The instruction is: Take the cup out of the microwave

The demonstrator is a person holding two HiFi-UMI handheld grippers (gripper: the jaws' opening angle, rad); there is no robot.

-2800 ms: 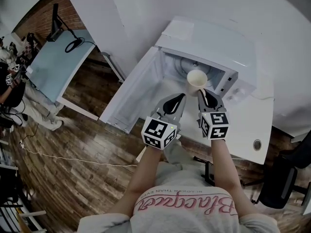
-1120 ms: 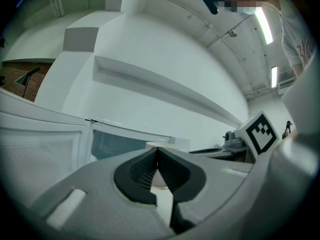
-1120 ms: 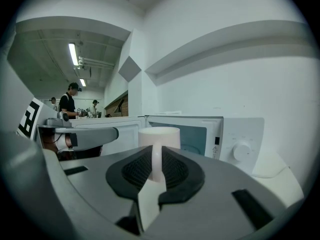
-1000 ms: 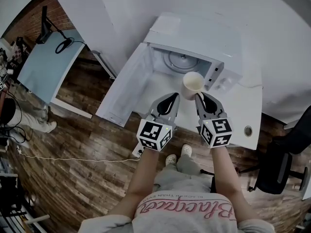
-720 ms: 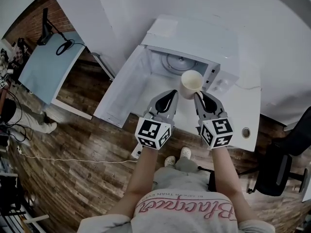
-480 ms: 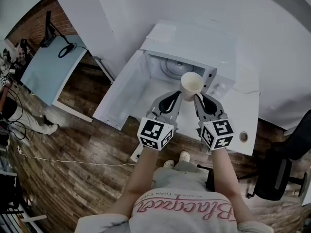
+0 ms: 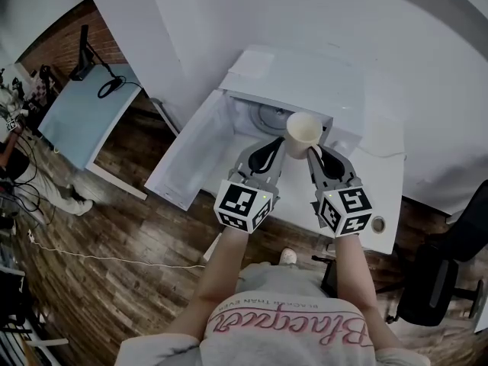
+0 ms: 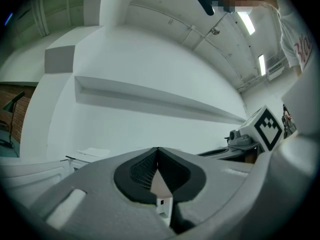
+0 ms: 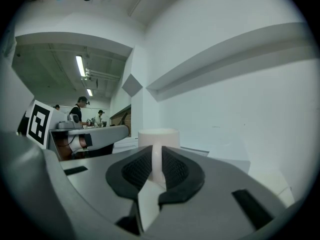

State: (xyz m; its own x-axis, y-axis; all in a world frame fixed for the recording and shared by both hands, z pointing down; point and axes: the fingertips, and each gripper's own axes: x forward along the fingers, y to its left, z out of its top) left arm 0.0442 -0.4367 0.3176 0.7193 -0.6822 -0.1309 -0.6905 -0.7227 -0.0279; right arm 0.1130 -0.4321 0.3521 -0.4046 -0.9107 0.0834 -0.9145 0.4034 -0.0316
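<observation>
Head view: risks, read left to right. The open door [image 7: 187,155] of the microwave [image 7: 305,75] stands at 9 o'clock of the cup [image 7: 303,130], and the left gripper [image 7: 271,145] sits just beside the cup at its 7 o'clock, so a sideways swing could knock the cup on either. The main risk is the grip itself: the right gripper [image 7: 313,152] has the cup by its thin handle [image 9: 156,165] only, and the body could swivel or sag about that pinch and tip. Contents not visible, so a spill cannot be ruled out. The microwave's front edge lies at 12 o'clock of the cup; a forward drift could clip it. Cup appears clear of the cavity, held in the air in front of the opening. Pose: both forearms reach forward side by side, grippers roughly level and pointing at the microwave. Left gripper view: left gripper [image 8: 158,151] has its pads pressed together with nothing between them. Right gripper view: right gripper [image 9: 156,156] is narrowly parted, pads clamped on the handle, cup [image 9: 158,136] upright at 12 o'clock.
</observation>
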